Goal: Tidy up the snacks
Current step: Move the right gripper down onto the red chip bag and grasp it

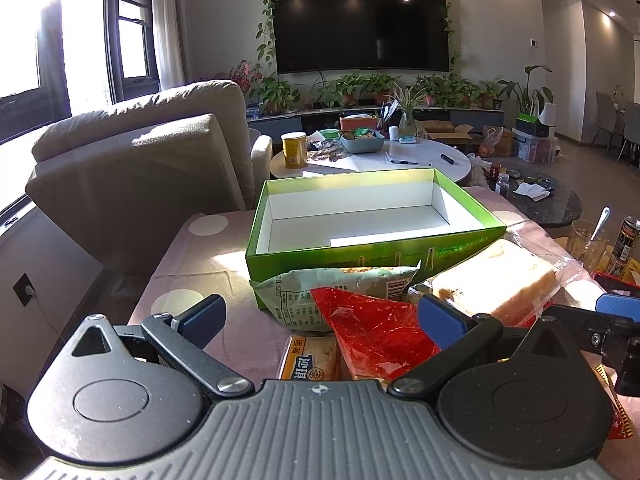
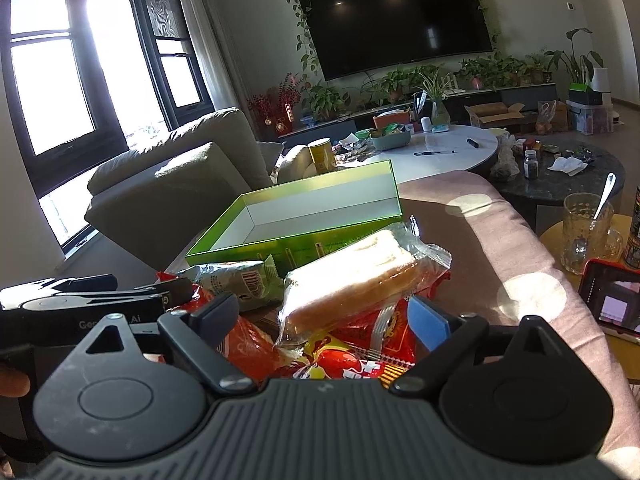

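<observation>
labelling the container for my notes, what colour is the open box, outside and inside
Bright green outside, white inside: the open box shows best in the left wrist view.

A large dark television (image 1: 362, 24) hangs on the pale far wall, framed by trailing vines, with potted plants (image 1: 360, 90) lined along the low cabinet beneath it. Bright daylight pours through dark-framed windows (image 2: 52, 72) on the left, falling across a beige sofa (image 1: 136, 152). A round white table (image 1: 420, 158) stands beyond, cluttered, beside a dark round table (image 2: 580, 180).
</observation>
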Demonstrator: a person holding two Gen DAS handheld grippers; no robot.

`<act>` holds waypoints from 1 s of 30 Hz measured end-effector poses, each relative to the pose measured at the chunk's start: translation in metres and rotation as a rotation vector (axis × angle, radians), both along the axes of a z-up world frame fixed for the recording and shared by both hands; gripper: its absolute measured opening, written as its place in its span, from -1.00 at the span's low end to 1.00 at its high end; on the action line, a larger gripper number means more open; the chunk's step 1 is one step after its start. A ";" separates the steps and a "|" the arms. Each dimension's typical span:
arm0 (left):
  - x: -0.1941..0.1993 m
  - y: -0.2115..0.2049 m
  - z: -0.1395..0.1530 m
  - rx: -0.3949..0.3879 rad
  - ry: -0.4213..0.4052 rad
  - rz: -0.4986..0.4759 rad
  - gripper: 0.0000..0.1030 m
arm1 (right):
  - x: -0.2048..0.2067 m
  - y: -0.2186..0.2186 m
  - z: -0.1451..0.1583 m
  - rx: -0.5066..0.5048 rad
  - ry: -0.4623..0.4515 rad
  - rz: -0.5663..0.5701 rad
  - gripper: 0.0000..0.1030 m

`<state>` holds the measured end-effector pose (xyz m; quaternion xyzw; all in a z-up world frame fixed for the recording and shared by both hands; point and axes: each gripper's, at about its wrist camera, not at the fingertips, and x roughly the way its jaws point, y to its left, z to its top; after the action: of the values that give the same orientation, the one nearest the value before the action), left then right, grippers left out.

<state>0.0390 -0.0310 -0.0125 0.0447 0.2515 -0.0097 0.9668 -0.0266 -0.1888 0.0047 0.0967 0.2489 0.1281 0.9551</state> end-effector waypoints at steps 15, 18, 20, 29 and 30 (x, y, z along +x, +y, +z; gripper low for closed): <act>-0.017 0.028 -0.027 0.129 0.070 0.052 0.99 | -0.001 0.021 -0.003 -0.044 0.007 0.073 0.38; -0.020 0.042 -0.039 0.116 0.126 0.059 0.99 | 0.000 0.031 -0.007 -0.063 0.015 0.114 0.38; -0.019 0.049 -0.044 0.118 0.165 0.070 0.99 | 0.001 0.040 -0.009 -0.084 0.020 0.146 0.38; -0.031 0.064 -0.022 -0.073 0.103 0.017 0.99 | 0.046 0.048 -0.010 0.025 0.162 0.290 0.37; -0.031 0.064 -0.019 -0.111 0.108 -0.010 0.99 | 0.053 0.045 -0.012 0.067 0.206 0.295 0.37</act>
<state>0.0078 0.0327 -0.0318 -0.0081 0.3023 -0.0308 0.9527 0.0262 -0.1436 -0.0068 0.1033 0.3526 0.2646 0.8916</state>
